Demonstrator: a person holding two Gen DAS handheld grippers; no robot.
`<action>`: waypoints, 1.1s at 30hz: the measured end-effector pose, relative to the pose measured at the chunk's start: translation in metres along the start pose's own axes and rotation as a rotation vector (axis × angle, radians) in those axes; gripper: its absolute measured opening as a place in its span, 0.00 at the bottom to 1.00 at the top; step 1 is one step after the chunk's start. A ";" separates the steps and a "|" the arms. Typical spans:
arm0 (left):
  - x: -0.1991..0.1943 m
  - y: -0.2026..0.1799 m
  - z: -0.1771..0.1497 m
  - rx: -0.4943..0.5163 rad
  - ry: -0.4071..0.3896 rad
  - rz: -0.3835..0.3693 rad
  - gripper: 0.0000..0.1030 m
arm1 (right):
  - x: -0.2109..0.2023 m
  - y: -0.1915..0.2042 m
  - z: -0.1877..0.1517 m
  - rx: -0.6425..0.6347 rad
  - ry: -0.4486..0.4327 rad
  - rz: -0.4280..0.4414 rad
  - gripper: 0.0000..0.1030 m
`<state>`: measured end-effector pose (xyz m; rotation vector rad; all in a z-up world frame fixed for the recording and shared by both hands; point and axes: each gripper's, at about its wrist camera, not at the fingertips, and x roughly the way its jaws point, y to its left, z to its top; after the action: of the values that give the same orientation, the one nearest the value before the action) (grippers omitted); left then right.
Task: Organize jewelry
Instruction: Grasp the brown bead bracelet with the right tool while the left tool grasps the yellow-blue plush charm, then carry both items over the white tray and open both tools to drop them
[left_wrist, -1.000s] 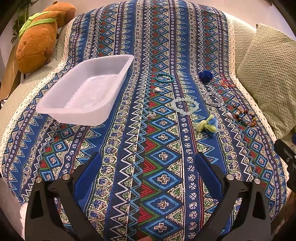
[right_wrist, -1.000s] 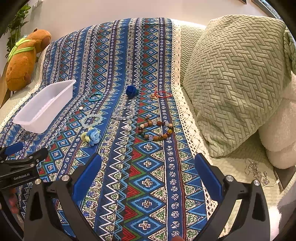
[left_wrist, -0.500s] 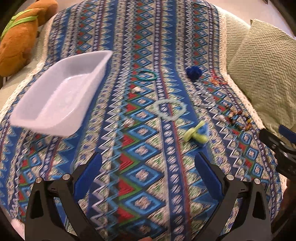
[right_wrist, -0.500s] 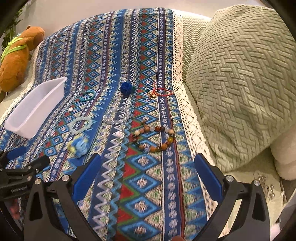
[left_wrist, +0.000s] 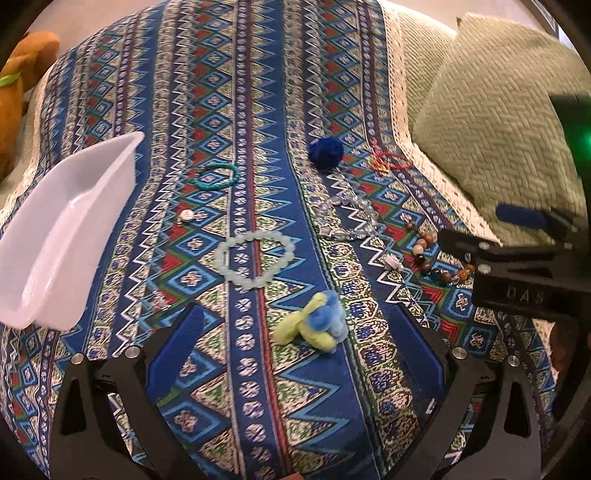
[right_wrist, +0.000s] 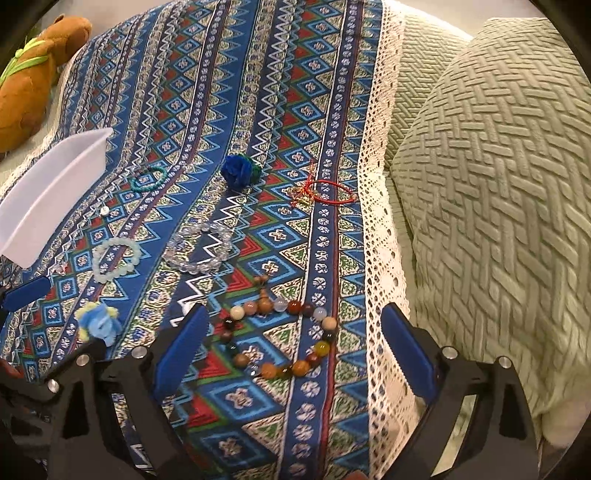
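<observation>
Jewelry lies on a patterned blue cloth. My left gripper (left_wrist: 295, 332) is open, straddling a yellow-blue fuzzy scrunchie (left_wrist: 314, 326). Beyond it lie a pale bead bracelet (left_wrist: 255, 258), a teal bracelet (left_wrist: 216, 176), a clear crystal bracelet (left_wrist: 347, 218) and a blue scrunchie (left_wrist: 325, 153). My right gripper (right_wrist: 293, 336) is open over a brown mixed-bead bracelet (right_wrist: 280, 339), also seen in the left wrist view (left_wrist: 428, 254). A red string bracelet (right_wrist: 328, 192) lies farther off. The white plastic bin (left_wrist: 70, 229) stands at the left.
A green woven pillow (right_wrist: 498, 206) fills the right side. A brown plush toy (right_wrist: 26, 85) lies at the far left. A small pearl piece (left_wrist: 186, 215) lies near the bin. The cloth's lace edge (right_wrist: 380, 236) runs beside the pillow.
Both grippers have moved forward and down toward the cloth. The left now straddles the yellow-blue scrunchie, the right the brown bead bracelet. Both stay open.
</observation>
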<state>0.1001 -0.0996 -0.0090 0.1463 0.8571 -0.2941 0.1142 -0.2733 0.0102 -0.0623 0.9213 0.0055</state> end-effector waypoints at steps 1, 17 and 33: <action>0.003 -0.002 0.000 0.000 0.006 0.001 0.95 | 0.000 0.000 0.000 -0.011 0.006 0.012 0.83; 0.032 -0.001 0.002 -0.011 0.094 -0.029 0.59 | 0.028 0.010 -0.015 -0.061 0.115 0.135 0.38; -0.011 0.008 0.011 -0.015 0.046 -0.035 0.26 | -0.011 0.008 0.009 -0.014 0.028 0.206 0.11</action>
<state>0.1040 -0.0922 0.0061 0.1251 0.9082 -0.3179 0.1148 -0.2646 0.0239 0.0200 0.9526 0.2028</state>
